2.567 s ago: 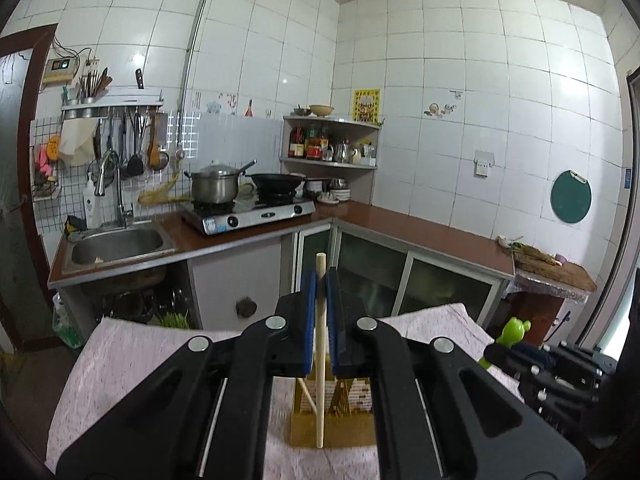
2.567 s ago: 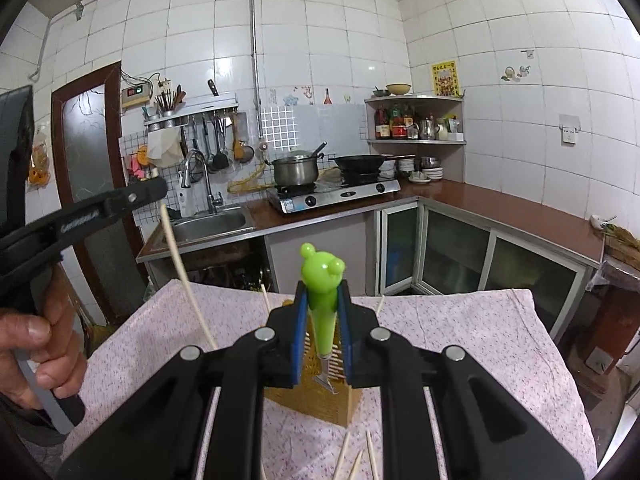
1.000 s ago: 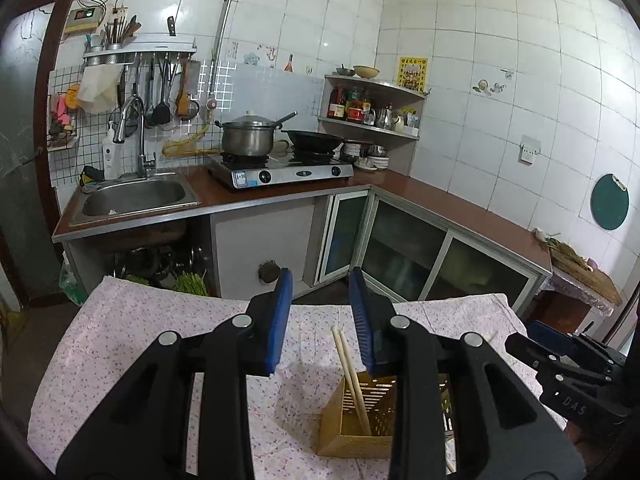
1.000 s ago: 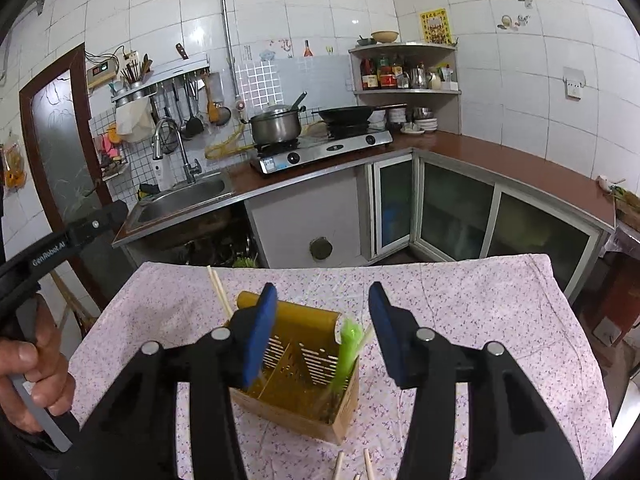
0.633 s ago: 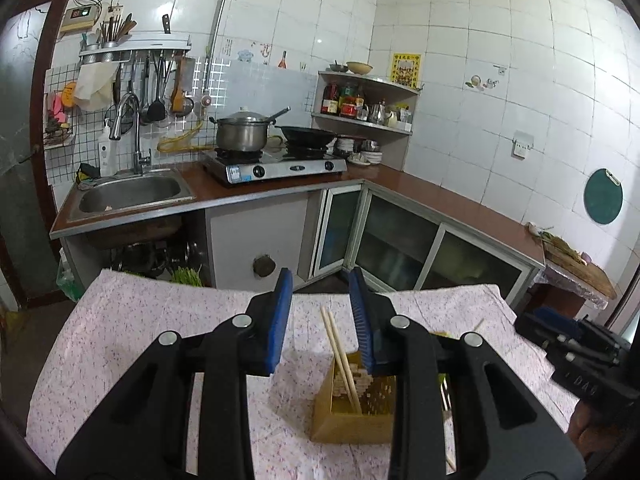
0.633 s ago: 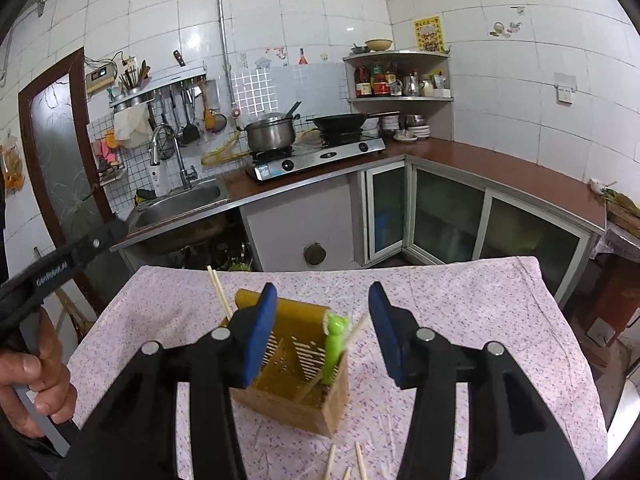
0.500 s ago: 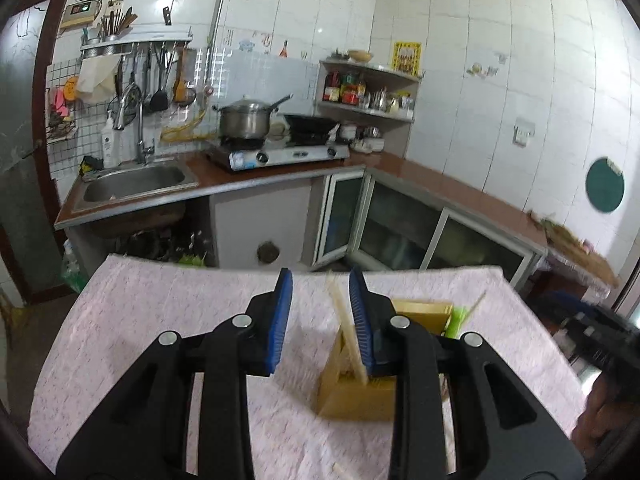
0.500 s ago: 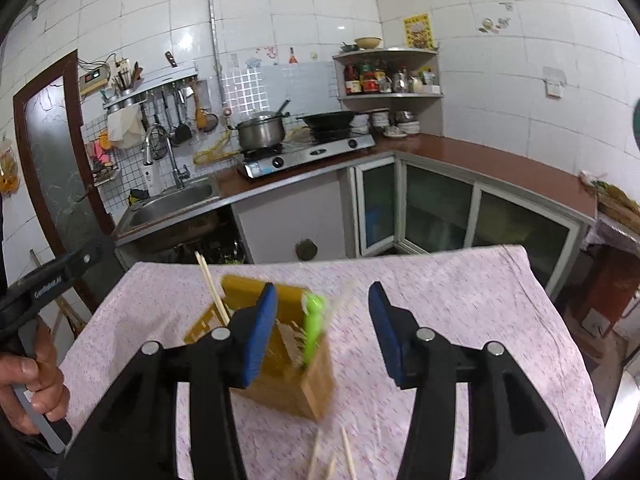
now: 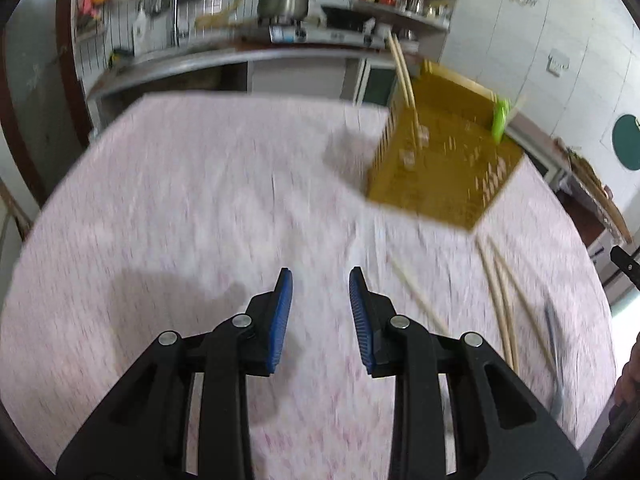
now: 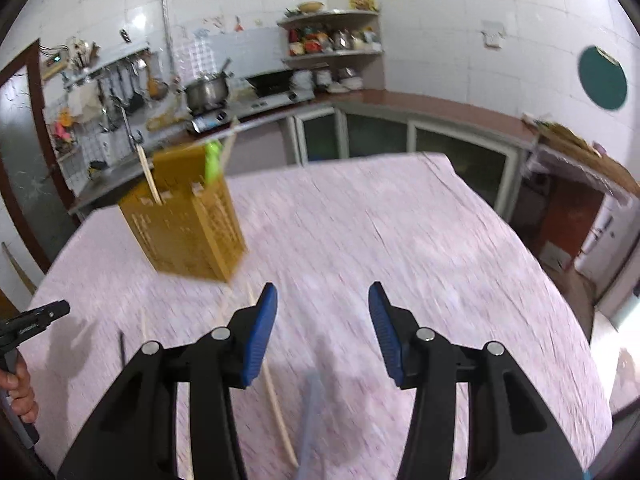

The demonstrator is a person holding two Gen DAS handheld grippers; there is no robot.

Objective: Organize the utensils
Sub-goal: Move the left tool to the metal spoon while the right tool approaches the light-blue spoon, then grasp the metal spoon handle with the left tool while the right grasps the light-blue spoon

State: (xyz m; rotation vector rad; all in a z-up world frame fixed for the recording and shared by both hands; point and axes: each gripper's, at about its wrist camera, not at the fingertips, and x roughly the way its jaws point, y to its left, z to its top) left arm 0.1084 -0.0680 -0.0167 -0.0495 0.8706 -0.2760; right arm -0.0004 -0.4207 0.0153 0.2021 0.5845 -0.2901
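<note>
A yellow slatted utensil holder [image 9: 442, 156] stands on the pink tablecloth, blurred by motion. It holds two wooden chopsticks [image 9: 404, 76] and a green-handled utensil [image 9: 500, 120]. It also shows in the right wrist view [image 10: 186, 224], with the green handle [image 10: 212, 162]. Loose chopsticks [image 9: 504, 300] and a thin dark utensil [image 9: 554, 326] lie on the cloth in front of the holder. My left gripper [image 9: 320, 304] is open and empty, low over the cloth. My right gripper [image 10: 322, 328] is open and empty; a loose chopstick [image 10: 274, 392] and a pale blue utensil [image 10: 310, 420] lie below it.
The table is covered by a pink cloth [image 10: 380, 232]. A kitchen counter with sink, stove and pot [image 10: 208, 92] runs behind. The other gripper's tip [image 10: 36, 318] and a hand show at the left edge. A dark thin utensil [image 10: 121, 346] lies left.
Both grippers have dropped and tilted down toward the table. The holder has shifted up and sideways in both views. Both stay open and empty.
</note>
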